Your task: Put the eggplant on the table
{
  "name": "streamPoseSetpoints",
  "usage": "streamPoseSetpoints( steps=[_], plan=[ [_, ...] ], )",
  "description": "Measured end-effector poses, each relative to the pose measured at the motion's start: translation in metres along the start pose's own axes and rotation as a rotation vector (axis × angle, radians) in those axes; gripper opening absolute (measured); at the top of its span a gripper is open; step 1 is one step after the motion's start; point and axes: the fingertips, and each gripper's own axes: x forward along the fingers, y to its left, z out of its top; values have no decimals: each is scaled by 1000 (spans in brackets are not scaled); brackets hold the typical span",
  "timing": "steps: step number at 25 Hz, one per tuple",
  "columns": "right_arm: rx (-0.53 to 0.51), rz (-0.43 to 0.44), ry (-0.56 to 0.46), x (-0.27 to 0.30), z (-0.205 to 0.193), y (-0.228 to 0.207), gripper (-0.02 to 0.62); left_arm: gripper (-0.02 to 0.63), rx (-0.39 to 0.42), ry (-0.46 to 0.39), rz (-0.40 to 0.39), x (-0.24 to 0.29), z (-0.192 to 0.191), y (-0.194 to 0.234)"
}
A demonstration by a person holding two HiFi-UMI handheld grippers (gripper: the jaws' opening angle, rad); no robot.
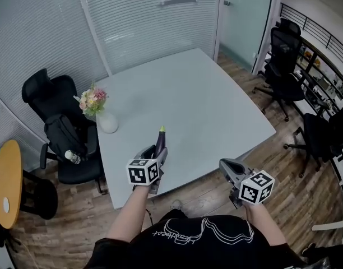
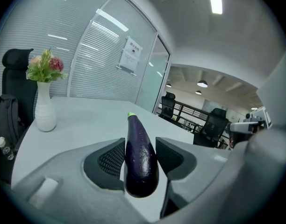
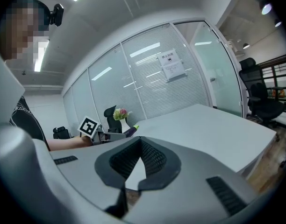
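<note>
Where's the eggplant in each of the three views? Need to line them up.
Head view: eggplant low, left of centre, held in the left gripper at the near edge of the table.
Left gripper view: eggplant in the centre, clamped between the jaws, green tip pointing away.
Right gripper view: eggplant small, left of centre, poking out of the left gripper.
Shared landmark: flower vase.

A flower vase stands near a black chair bearing, perhaps, a backpack.
</note>
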Motion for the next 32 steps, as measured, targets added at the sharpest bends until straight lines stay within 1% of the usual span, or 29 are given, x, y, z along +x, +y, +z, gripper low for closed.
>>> streamPoseSetpoints(
  steps=[6, 9, 17, 22, 27, 32],
  plan=[
    [22, -16, 25, 4, -11, -7, 9, 210, -28, 93, 25, 26, -47, 20],
    [30, -21, 39, 9, -16, -9, 9, 210, -26, 145, 36, 36, -68, 30],
    [52, -41, 83, 14, -33, -12, 9, 210, -17, 226, 51, 53, -108, 44],
    [79, -53, 117, 15, -48, -17, 9, 210, -11, 251, 62, 61, -121, 51],
    [101, -51, 136, 15, -60, -19, 9, 210, -12, 243, 63, 63, -122, 53],
    [126, -45, 145, 14, -68, -21, 9, 210, 6, 230, 90, 63, -119, 56]
  ],
)
